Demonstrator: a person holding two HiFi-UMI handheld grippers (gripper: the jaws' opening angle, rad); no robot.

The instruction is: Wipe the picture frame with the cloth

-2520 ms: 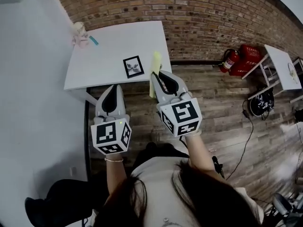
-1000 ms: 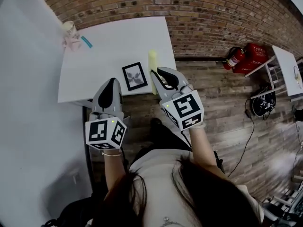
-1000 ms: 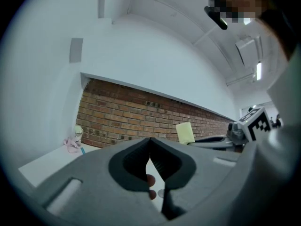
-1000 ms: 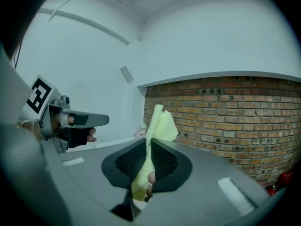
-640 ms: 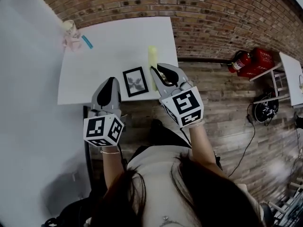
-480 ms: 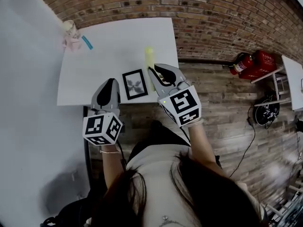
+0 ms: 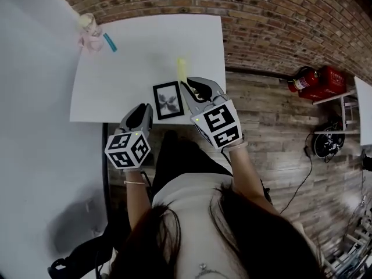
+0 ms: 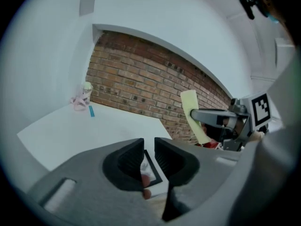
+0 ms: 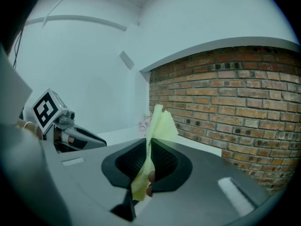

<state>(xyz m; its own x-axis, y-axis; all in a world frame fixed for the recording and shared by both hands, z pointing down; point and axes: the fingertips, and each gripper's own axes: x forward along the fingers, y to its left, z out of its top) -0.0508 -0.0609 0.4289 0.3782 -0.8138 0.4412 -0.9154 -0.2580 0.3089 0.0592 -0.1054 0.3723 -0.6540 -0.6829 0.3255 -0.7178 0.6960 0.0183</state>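
In the head view, the picture frame (image 7: 168, 100) lies flat on the white table (image 7: 145, 45), close to the near edge. The left gripper (image 7: 143, 110) reaches in just left of the frame's near corner, at the table's edge. The right gripper (image 7: 189, 87) sits just right of the frame, and the pale yellow cloth (image 7: 182, 70) sticks out ahead of it over the table. At the far left corner of the table are a small pink thing (image 7: 88, 32) and a blue strip (image 7: 110, 42). Beyond the table are a brick wall (image 7: 273, 22), a plank floor, and a red fire extinguisher (image 7: 314, 79).

In the left gripper view, the jaws stand a narrow gap apart and are opening, with nothing pressed between them. Part of the frame shows through the gap, lying on the table beyond the pads. The right gripper shows on the right, holding the cloth upright.

In the right gripper view, the jaws are clamped on the cloth. Its upper part rises above the pads and a short end hangs below them. The left gripper with its marker cube shows on the left.
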